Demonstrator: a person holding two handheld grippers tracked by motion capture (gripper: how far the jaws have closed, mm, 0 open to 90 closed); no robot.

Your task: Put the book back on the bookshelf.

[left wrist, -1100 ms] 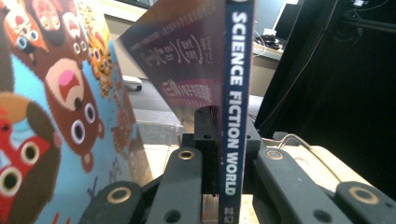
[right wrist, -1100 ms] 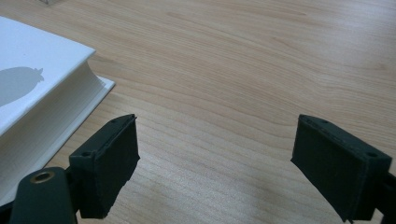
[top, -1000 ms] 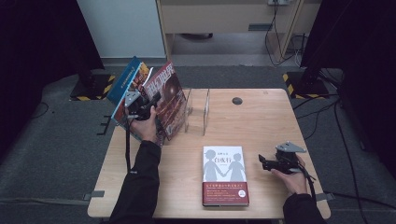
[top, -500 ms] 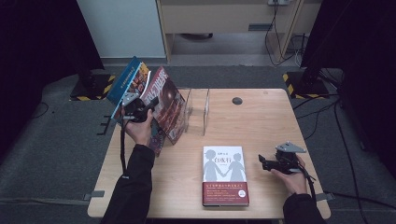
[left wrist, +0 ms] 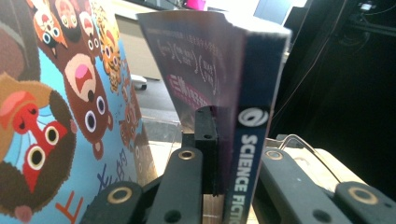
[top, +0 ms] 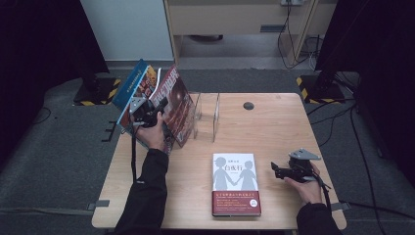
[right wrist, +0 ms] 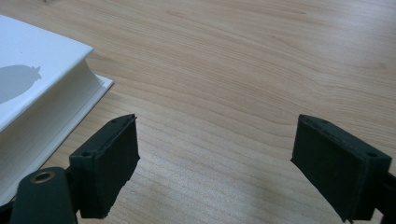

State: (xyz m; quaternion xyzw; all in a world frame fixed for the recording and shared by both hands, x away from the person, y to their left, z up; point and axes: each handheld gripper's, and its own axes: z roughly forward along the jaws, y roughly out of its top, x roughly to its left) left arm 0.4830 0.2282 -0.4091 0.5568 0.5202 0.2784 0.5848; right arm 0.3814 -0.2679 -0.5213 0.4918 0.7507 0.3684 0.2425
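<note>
My left gripper is shut on a dark-red paperback with "SCIENCE FICTION" on its blue spine. The paperback stands tilted at the table's left edge, against a clear acrylic book stand. Just behind it leans a blue picture book with cartoon animals on its cover. A white book with two drawn figures on its cover lies flat near the front edge. To its right, my right gripper rests low on the wood, open, with nothing between its fingers.
The wooden table has a small black round cap at its back middle. Dark stands and cables stand on the floor at both sides. Bare wood lies between the stand and the white book.
The left hand has shifted only slightly, with the paperback still in its grip. The right gripper and the white book have stayed in place.
</note>
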